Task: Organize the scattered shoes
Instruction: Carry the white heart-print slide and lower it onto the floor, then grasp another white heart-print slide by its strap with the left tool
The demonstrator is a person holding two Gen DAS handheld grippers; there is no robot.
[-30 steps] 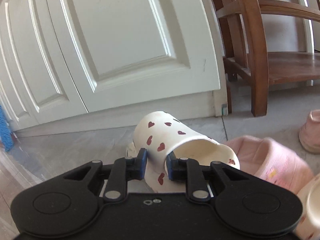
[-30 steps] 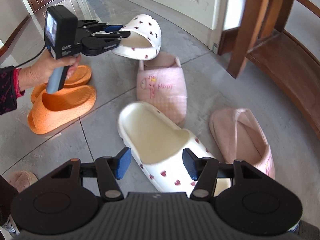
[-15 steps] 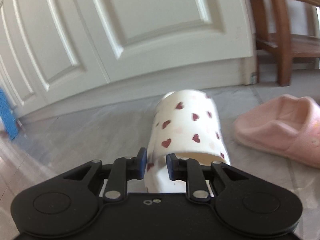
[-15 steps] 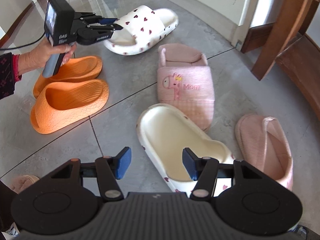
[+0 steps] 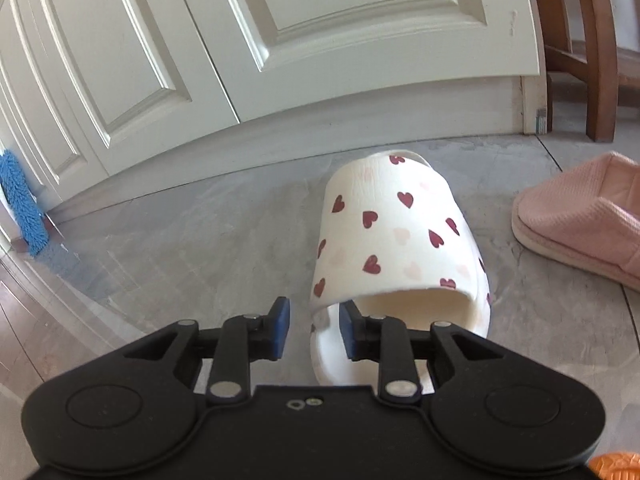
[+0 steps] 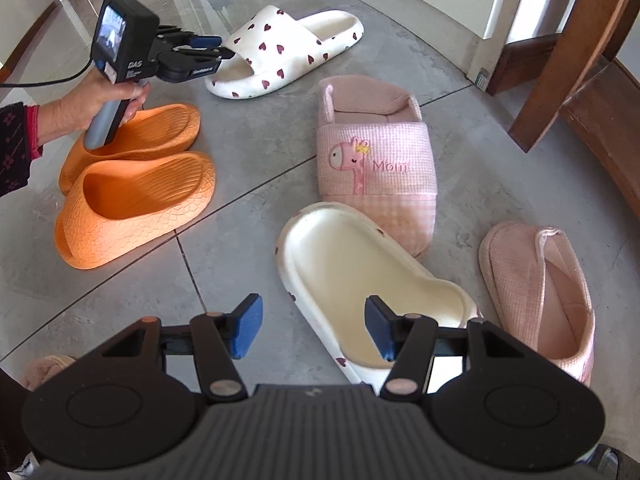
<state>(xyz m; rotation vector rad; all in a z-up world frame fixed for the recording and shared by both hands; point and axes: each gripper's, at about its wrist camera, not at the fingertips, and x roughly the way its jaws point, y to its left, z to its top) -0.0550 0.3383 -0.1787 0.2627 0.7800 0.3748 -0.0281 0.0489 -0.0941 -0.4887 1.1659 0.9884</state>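
Left claw [image 5: 311, 322]: we see its jaws opening, the strap edge of the heart slide [image 5: 394, 240] between them, the left pad off it.
Heart slide: flat on the floor [image 6: 256, 168], just before the white door [image 5: 320, 40].
Right claw [image 6: 314, 330]: half open, holding nothing, we note, above the second heart slide [image 6: 360, 296].
Orange slides [image 6: 136, 192]: paired side by side.

Smooth matt foam-like heart-print slide [image 6: 288, 50] at 12 o'clock, scaly-textured matt orange slides [image 6: 136, 204] at 9 o'clock, waffle-knit pink cloth slipper [image 6: 376, 160] at centre, grey faintly glossy stone floor tiles [image 6: 248, 152], polished brown wood chair leg [image 6: 560, 60] at 2 o'clock
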